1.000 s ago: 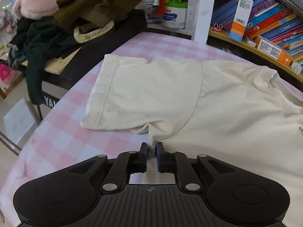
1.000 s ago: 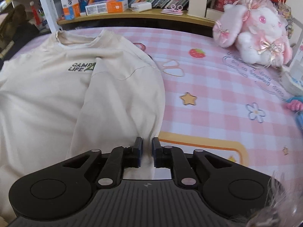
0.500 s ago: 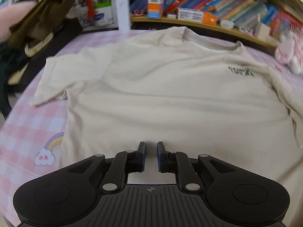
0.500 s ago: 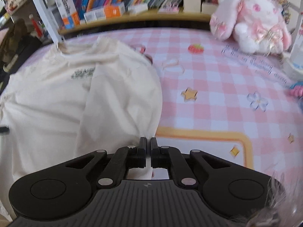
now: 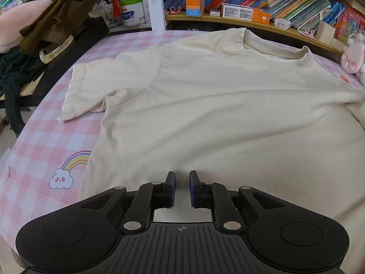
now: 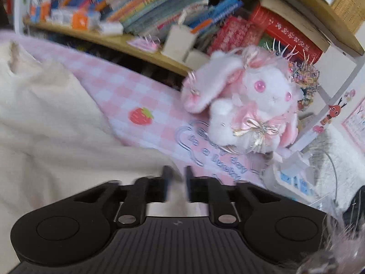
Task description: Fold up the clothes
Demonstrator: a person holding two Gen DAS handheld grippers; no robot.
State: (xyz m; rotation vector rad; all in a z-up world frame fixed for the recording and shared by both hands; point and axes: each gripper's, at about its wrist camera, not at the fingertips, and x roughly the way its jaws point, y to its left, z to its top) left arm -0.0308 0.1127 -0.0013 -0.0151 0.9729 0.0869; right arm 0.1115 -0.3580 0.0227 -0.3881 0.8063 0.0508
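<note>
A cream T-shirt [image 5: 216, 105] lies front up on the pink checked tablecloth [image 5: 41, 141], collar [image 5: 273, 45] toward the shelf, left sleeve [image 5: 86, 91] spread out. My left gripper [image 5: 182, 182] hovers over the shirt's lower body, fingers a narrow gap apart with nothing pinched. The right wrist view is blurred by motion. There my right gripper [image 6: 175, 175] sits at the shirt's right edge, and a ridge of the T-shirt [image 6: 57, 125] runs into its fingers, with pale cloth between them. A taut fold crosses the shirt's right side, and the chest logo is hidden.
A pink plush rabbit [image 6: 251, 100] stands on the cloth just right of my right gripper, beside a clear box [image 6: 294, 180]. A bookshelf [image 5: 262, 4] runs along the far edge. Dark clothes [image 5: 57, 16] are piled on a black stand at the left.
My left gripper drew back from the armpit to the shirt's lower body. My right gripper closed on the right edge, then swung right toward the rabbit, pulling cloth taut; the logo went out of sight.
</note>
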